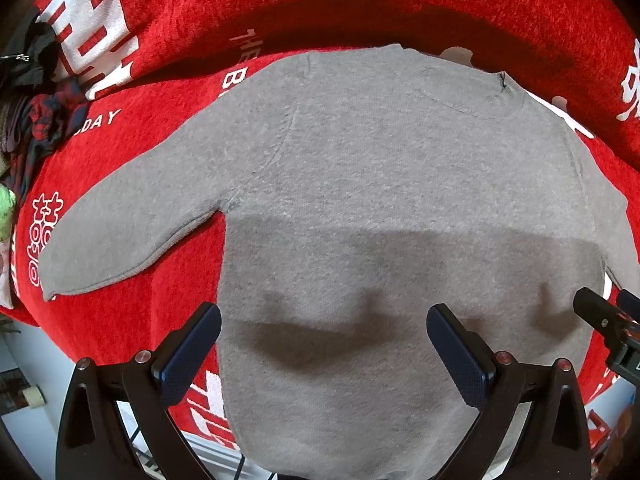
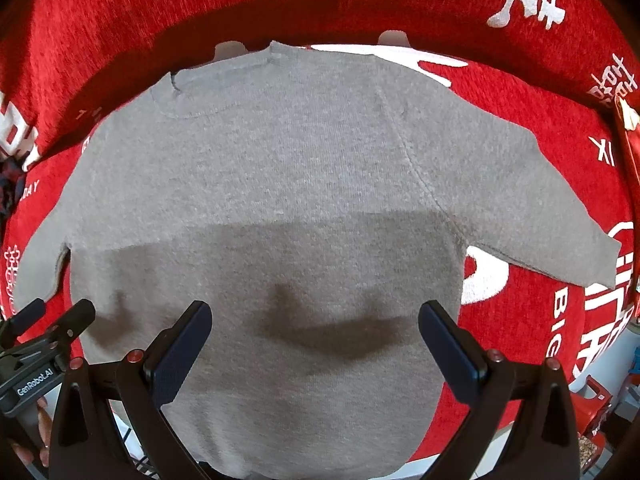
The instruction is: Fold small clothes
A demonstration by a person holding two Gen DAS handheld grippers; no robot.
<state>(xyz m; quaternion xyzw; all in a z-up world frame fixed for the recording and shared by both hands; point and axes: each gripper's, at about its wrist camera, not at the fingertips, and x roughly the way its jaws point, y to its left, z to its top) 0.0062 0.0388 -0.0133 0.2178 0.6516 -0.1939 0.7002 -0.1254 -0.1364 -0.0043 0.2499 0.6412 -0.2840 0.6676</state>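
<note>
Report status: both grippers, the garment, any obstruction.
Left gripper open, right gripper open, both empty above the hem. Grey sweater flat, unfolded, sleeves spread on red blanket. Nothing on the sweater.

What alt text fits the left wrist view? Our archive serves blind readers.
A grey knitted long-sleeved sweater lies flat on a red fleece blanket with white lettering, sleeves spread. The left tool hovers open over its lower half.
</note>
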